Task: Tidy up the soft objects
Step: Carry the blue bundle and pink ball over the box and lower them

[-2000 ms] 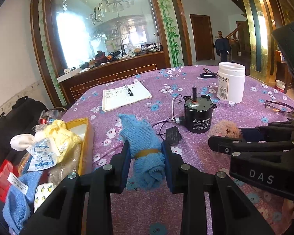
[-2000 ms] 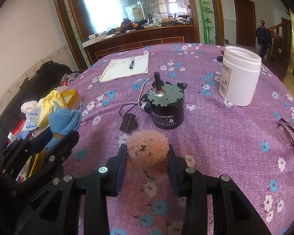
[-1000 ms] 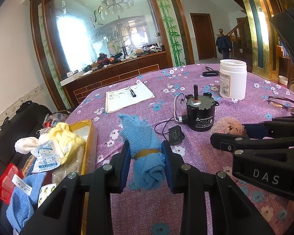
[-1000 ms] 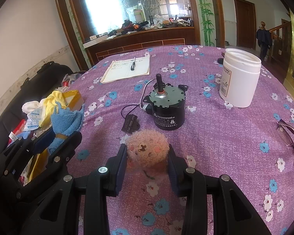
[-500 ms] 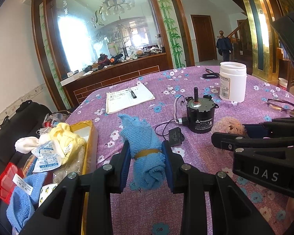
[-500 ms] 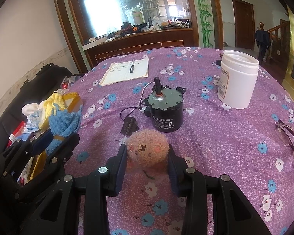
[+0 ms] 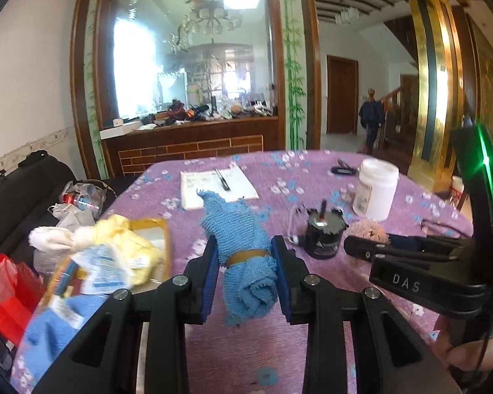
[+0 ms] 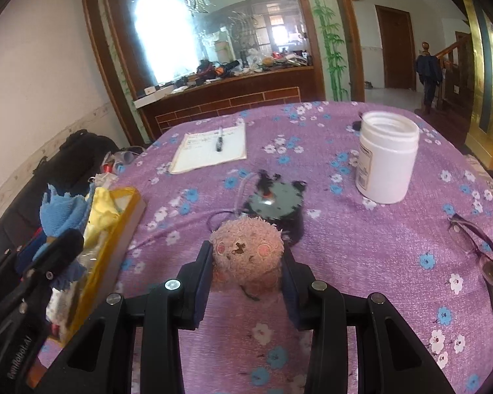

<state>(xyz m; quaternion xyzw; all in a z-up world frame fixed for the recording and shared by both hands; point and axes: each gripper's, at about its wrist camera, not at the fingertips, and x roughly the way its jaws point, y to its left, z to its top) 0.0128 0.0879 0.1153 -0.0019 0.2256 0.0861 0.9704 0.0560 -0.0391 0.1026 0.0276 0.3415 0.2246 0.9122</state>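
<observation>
My left gripper (image 7: 246, 259) is shut on a rolled blue towel (image 7: 243, 246) bound with a brown band, held above the purple flowered tablecloth (image 7: 279, 354). My right gripper (image 8: 246, 262) is shut on a pink plush ball (image 8: 246, 249) with a small face, lifted over the table. The plush also shows in the left wrist view (image 7: 366, 229), and the towel in the right wrist view (image 8: 60, 213). A yellow box (image 8: 115, 239) at the left table edge holds yellow cloth (image 7: 125, 239) and other soft items.
A black motor (image 8: 274, 203) with a wire stands just behind the plush. A white jar (image 8: 386, 157), glasses (image 8: 476, 249) and a notepad with a pen (image 8: 212, 151) lie on the table. A black bag (image 7: 13, 197) and red packaging (image 7: 3, 295) are at the left.
Both grippers have risen with their loads; the table and motor now sit lower and farther. The left gripper and towel have moved toward the yellow box.
</observation>
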